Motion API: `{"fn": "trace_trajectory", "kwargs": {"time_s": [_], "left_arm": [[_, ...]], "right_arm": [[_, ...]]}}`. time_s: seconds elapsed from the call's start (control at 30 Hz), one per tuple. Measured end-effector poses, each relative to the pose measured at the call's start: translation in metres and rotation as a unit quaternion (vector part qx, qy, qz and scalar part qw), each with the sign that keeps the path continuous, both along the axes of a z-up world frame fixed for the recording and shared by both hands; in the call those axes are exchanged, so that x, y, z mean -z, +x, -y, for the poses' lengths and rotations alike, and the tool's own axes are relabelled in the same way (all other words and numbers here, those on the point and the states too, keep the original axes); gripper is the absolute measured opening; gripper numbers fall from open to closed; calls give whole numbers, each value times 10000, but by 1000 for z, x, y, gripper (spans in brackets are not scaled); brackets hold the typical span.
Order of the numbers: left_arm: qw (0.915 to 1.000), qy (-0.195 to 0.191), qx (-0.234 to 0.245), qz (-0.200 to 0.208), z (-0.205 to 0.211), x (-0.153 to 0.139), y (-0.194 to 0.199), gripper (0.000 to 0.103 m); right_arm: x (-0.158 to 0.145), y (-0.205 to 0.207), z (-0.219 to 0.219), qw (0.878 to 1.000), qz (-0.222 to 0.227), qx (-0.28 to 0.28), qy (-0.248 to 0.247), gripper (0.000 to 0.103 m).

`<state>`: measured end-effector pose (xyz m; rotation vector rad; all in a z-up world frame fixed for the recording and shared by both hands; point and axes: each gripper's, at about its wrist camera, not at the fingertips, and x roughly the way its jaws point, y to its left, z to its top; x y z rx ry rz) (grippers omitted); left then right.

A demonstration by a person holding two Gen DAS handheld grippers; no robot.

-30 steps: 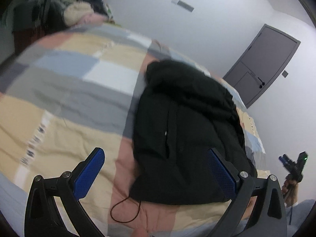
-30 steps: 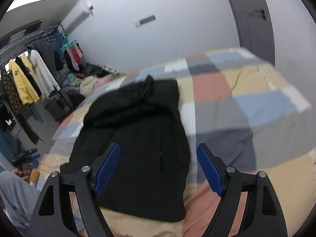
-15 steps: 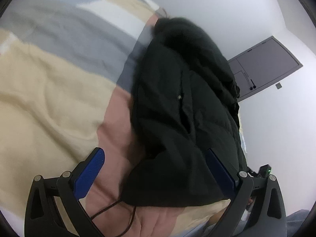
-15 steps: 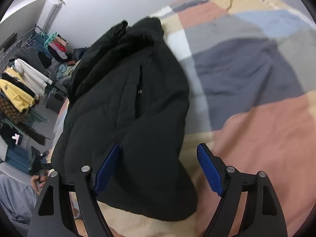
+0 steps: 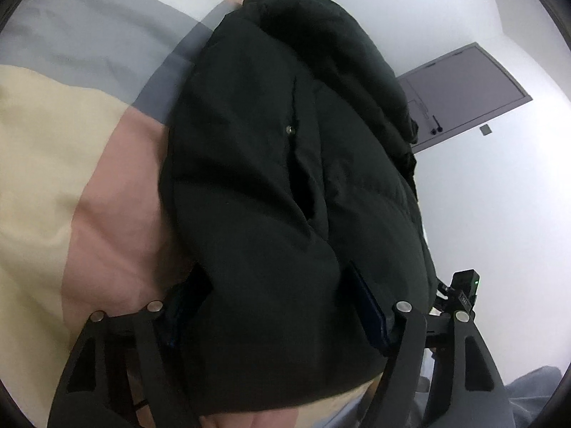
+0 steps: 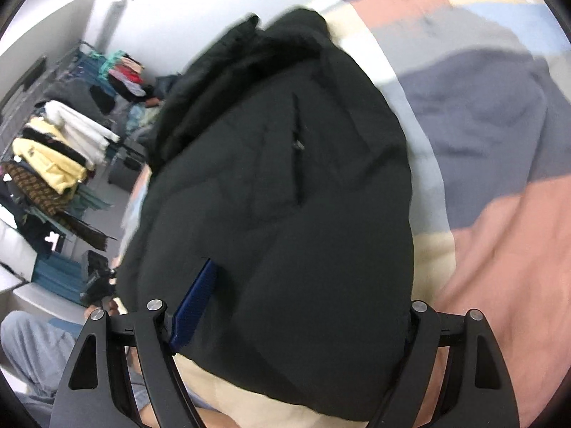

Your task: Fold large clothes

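Observation:
A black padded jacket (image 5: 285, 178) lies folded lengthwise on a checked bedspread (image 5: 53, 142); it also fills the right wrist view (image 6: 285, 196). My left gripper (image 5: 278, 306) is open, its jaws astride the jacket's near hem, with the blue pads pressed into the fabric and partly hidden. My right gripper (image 6: 299, 306) is open too, astride the same hem further along; its left pad (image 6: 194, 306) shows, the right one is buried in the cloth. The right gripper also shows in the left wrist view (image 5: 460, 296).
A grey door (image 5: 460, 96) is in the white wall beyond the bed. A clothes rack (image 6: 53, 149) with hanging garments stands at the left of the right wrist view. The person's grey-trousered leg (image 6: 32, 349) is beside the bed edge.
Both grippers have moved down and forward to the jacket's near hem; a second ago they were above the bed and clear of it. Both stayed open.

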<state>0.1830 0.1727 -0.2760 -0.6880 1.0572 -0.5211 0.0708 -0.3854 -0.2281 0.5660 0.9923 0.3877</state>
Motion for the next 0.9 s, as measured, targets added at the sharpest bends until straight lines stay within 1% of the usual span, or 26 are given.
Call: {"fn": "trace_trajectory", "kwargs": {"time_s": [0.03,0.1,0.13,0.2,0.23,0.27,0.3,0.33,0.37,0.47,0.6,0.63,0.8,0.9], "left_arm": [[10000,-35,-24,10,0,1,-1,71],[9999,-126,-45,-18,-1,0,-3,62],[9999,-150,-50,-38,0,0,-5,59],[9998,-180,-62,-64,4,2,-7,46],[9997,-215,-106,-77,4,0,-9,42],[9996,-230,-144,-77,3,-1,-10,32],[9992,-294,-240,-90,1,-3,-11,22],[9988,-359,-302,-120,1,-5,-12,17],[9981,-442,-397,-140,-2,-8,-14,11],[9971,-542,-538,-51,-9,-23,-21,6],[9963,-536,-650,170,-17,-51,-36,3],[9962,-525,-662,205,-20,-57,-40,3],[9943,-563,-840,345,-28,-83,-56,3],[9919,-656,-930,560,-38,-105,-66,3]], "right_arm": [[3,0,-1,10000,-42,-58,59,81],[2,-1,-3,9999,-26,-103,121,81],[0,-2,-4,9997,5,-148,195,79],[-4,-5,-7,9990,68,-250,352,74],[-6,-6,-8,9988,81,-288,383,65],[-9,-7,-9,9987,99,-335,369,51],[-9,-6,-11,9987,101,-355,342,42],[-12,-7,-12,9987,99,-363,340,24],[-15,-8,-11,9984,133,-369,396,16],[-38,-13,-14,9983,383,-295,339,10],[-74,-23,-21,9964,777,-330,107,8],[-79,-25,-23,9961,827,-311,74,8],[-105,-41,-22,9924,1206,-137,193,7],[-129,-49,-18,9887,1473,9,268,6]]}}
